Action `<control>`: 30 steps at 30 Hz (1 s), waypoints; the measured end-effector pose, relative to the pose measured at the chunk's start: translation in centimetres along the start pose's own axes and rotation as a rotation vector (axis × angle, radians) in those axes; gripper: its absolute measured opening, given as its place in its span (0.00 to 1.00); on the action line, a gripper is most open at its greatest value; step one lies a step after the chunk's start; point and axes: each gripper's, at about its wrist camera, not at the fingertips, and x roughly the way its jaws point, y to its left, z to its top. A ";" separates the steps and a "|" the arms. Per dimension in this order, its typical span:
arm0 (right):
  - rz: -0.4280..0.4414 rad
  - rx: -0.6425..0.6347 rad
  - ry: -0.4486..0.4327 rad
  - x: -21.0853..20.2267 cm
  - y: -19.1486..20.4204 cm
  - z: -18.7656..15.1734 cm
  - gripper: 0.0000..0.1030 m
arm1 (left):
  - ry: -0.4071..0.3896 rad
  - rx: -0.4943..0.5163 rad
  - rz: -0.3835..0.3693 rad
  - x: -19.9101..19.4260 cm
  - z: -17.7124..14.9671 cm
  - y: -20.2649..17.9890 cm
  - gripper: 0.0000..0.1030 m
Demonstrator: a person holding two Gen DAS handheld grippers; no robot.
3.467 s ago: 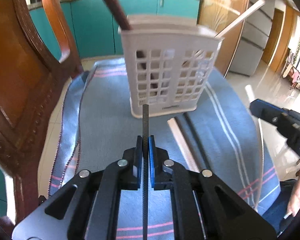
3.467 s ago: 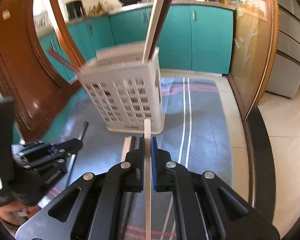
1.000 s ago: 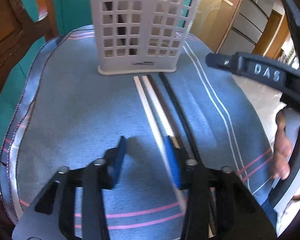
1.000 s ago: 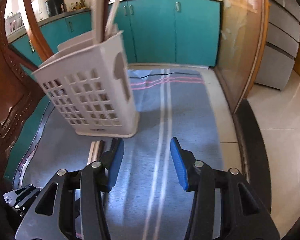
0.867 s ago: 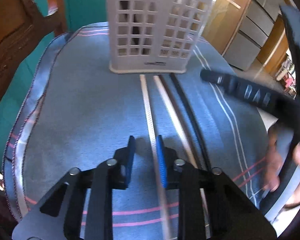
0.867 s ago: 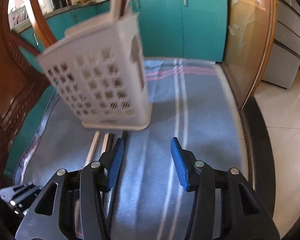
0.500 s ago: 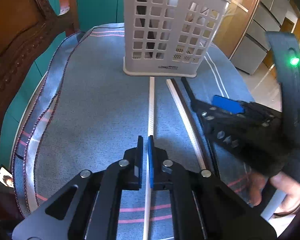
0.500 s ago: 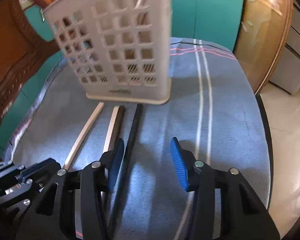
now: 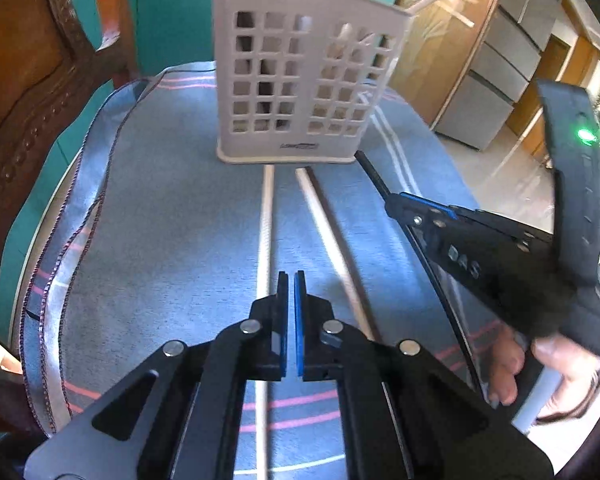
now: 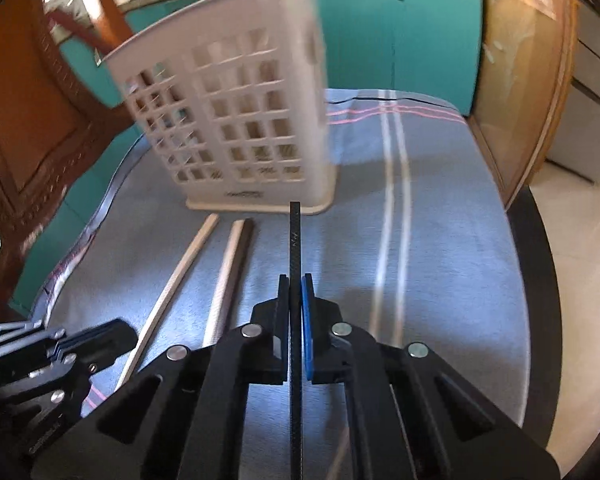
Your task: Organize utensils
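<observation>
A white slotted utensil basket (image 9: 308, 80) (image 10: 240, 120) stands on the blue-grey striped cloth (image 9: 160, 240) with sticks poking out of its top. My left gripper (image 9: 291, 280) (image 10: 116, 332) is shut, and I see nothing between its pads. A white stick (image 9: 265, 220) (image 10: 180, 272) lies on the cloth just left of those pads and runs under the left finger. My right gripper (image 10: 296, 280) (image 9: 396, 200) has its jaws closing, pads pressed on a thin black stick (image 10: 295, 236) (image 9: 370, 168) that points at the basket's foot. A second pale stick (image 9: 328, 232) (image 10: 230, 264) lies between the two.
A carved wooden chair back (image 9: 28, 80) (image 10: 20, 140) rises at the left of the table. Teal cabinets (image 10: 420, 40) stand behind. The table's dark rim (image 10: 540, 280) curves along the right, with tiled floor beyond. A person's hand (image 9: 560, 360) grips the right tool.
Both grippers came down open to the sticks on the cloth. The left jaws shut and the white stick now lies left of its pads. The right jaws shut on the black stick.
</observation>
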 end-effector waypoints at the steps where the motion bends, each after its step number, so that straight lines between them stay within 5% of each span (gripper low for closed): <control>1: -0.002 0.017 0.004 0.0 -0.4 0.1 0.06 | -0.001 0.012 -0.014 -0.2 -0.1 -0.4 0.03; 8: -0.018 0.069 0.037 -0.1 -2.1 0.0 0.06 | -0.001 0.031 -0.025 -0.1 -0.3 -1.2 0.03; 23: -0.049 0.081 0.066 0.5 -2.1 -0.4 0.06 | 0.052 -0.194 0.034 0.7 0.7 6.6 0.03; 30: -0.042 0.112 0.048 0.2 -2.7 -0.1 0.07 | 0.073 -0.155 -0.009 1.8 0.6 5.3 0.09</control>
